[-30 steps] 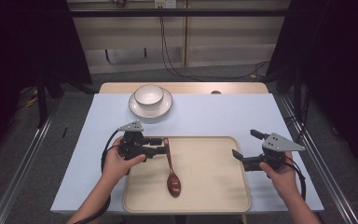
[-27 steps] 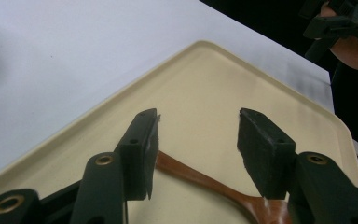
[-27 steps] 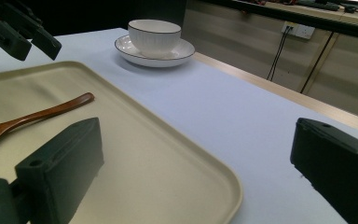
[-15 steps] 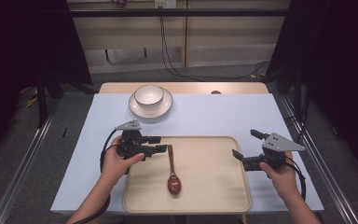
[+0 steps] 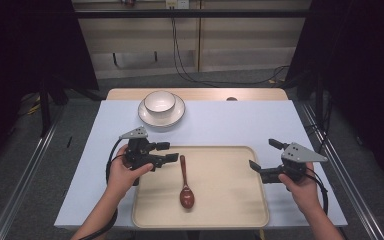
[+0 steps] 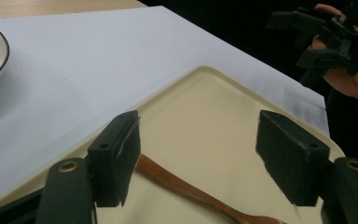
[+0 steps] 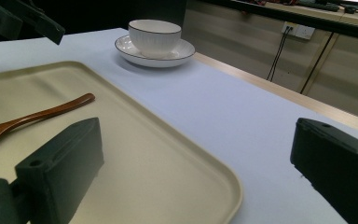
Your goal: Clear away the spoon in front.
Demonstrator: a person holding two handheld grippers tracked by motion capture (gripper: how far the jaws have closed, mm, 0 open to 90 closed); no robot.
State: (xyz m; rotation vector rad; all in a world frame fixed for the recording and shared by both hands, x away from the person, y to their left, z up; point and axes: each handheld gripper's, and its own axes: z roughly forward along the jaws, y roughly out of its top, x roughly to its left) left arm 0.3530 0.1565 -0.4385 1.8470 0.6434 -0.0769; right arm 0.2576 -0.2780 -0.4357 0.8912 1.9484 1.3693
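Change: a second ago the left gripper was at the top of the spoon's handle; now it is drawn back a little toward the tray's left edge, the handle tip just off its lower jaw.
Meaning: the spoon looks set down and released — the placing step seems done.
Spoon: wooden, lying flat on the cream tray, handle toward the far side, bowl toward the person.
Left jaws: wide open, holding nothing; in the left gripper view the handle passes beside one jaw.
Right gripper: jaws open and empty, hovering at the tray's right edge.
Elsewhere on the bench: a white bowl on a saucer, well apart from the tray.
Writing: none readable — no brands or labels.
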